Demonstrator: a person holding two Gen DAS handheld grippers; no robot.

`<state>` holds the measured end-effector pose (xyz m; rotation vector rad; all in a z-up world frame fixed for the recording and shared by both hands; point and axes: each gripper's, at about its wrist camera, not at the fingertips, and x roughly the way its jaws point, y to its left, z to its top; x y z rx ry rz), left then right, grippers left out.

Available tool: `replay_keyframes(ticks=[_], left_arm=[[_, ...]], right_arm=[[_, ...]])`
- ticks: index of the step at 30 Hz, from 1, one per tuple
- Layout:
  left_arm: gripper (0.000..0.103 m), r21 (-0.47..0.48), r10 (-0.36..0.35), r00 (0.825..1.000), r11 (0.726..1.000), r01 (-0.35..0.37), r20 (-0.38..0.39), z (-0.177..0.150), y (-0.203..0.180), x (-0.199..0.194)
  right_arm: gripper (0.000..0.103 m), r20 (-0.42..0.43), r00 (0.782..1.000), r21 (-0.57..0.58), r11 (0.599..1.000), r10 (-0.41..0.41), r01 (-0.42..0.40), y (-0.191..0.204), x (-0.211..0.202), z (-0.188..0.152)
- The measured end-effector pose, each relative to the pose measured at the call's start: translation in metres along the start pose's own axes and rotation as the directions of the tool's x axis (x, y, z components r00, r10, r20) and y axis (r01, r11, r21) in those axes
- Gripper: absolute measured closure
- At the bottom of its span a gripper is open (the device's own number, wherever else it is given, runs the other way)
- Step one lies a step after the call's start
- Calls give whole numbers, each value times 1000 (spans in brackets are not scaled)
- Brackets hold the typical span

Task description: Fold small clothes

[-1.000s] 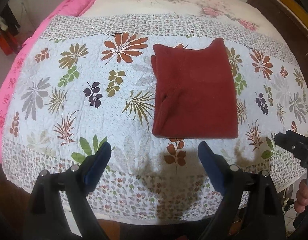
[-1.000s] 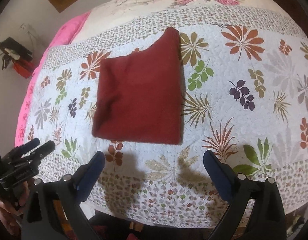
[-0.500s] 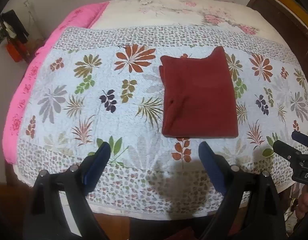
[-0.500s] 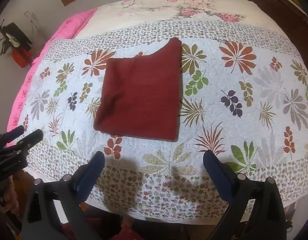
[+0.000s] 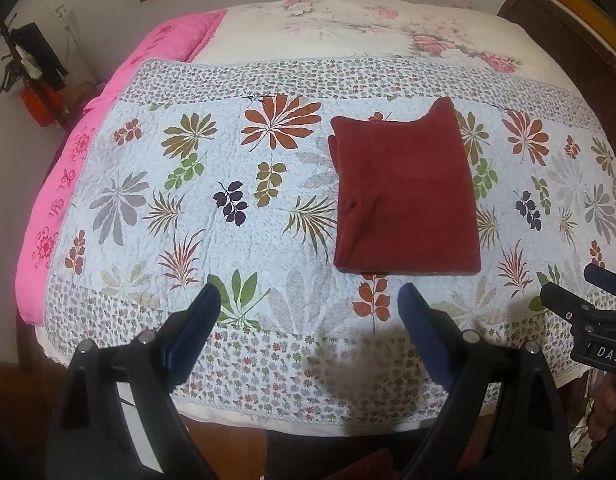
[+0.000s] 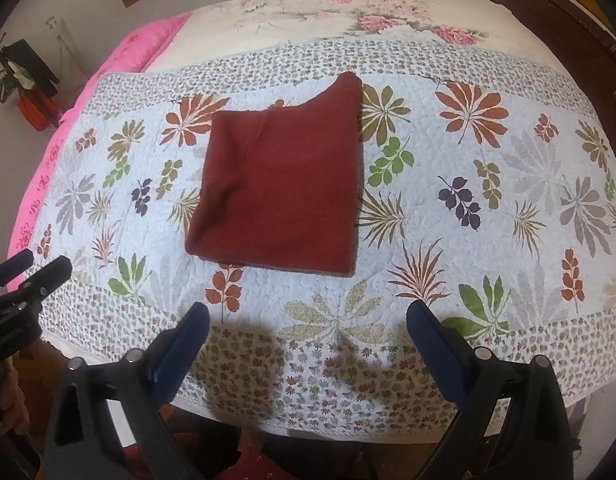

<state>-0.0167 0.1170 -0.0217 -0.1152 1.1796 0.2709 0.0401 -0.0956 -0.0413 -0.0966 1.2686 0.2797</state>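
A dark red garment (image 5: pixel 403 196) (image 6: pixel 280 184) lies folded into a rough rectangle on the leaf-patterned quilt (image 5: pixel 228 208) (image 6: pixel 467 200), one corner sticking up at its far right. My left gripper (image 5: pixel 308 304) hangs open near the bed's front edge, short of the garment and holding nothing. My right gripper (image 6: pixel 308 320) is also open and empty, back from the garment's near edge. The right gripper shows at the right edge of the left wrist view (image 5: pixel 587 312), and the left gripper at the left edge of the right wrist view (image 6: pixel 24 280).
The quilt covers a bed with a pink blanket (image 5: pixel 68 184) along its left side and a floral sheet (image 5: pixel 367 28) at the far end. A dark wooden bed frame (image 5: pixel 567 40) runs along the right. A red object (image 5: pixel 40 100) stands by the wall at left.
Both grippers have pulled back and up from the bed, so the garment looks smaller and farther away. The garment has not moved.
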Motion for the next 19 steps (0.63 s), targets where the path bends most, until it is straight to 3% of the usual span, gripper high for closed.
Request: replay_keyframes(ticks=[8, 19], left_arm=[[13, -7, 8, 1000, 1000, -8, -12, -3, -1, 3], [13, -7, 18, 1000, 1000, -18, -14, -6, -2, 3]], right_arm=[[4, 22, 1000, -20, 1000, -10, 10, 3, -1, -1], [4, -22, 999, 1, 1000, -28, 28, 1, 6, -3]])
